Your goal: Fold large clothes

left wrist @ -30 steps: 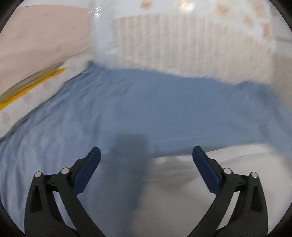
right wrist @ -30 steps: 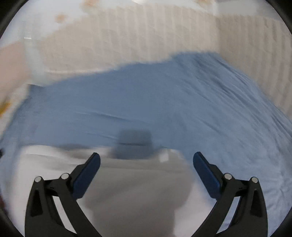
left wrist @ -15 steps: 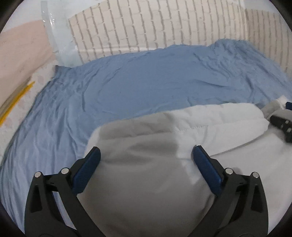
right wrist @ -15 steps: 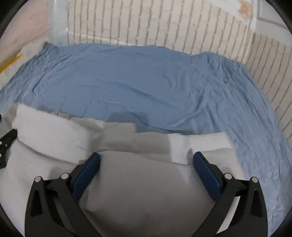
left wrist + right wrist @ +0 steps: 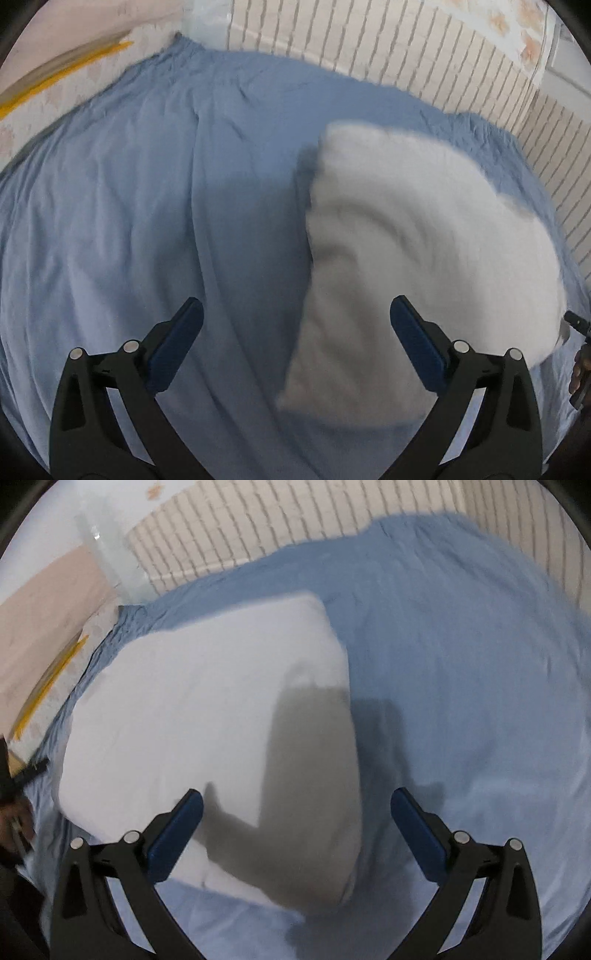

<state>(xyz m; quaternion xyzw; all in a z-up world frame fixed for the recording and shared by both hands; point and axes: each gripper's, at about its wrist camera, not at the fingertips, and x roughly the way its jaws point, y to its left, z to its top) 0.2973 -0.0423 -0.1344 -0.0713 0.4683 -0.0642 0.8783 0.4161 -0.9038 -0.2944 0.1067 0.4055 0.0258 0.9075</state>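
state: white garment (image 5: 424, 258) lies as a compact folded bundle on the blue bedsheet (image 5: 147, 221), right of left gripper (image 5: 295, 328) | change: half a second ago it filled both views beneath the fingers; both grippers have backed off | right gripper (image 5: 295, 808) released, empty; left likewise | judgement: fold looks finished

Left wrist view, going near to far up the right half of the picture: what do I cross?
Right blue pad of the left gripper → folded white garment → blue bedsheet → white brick-pattern wall.
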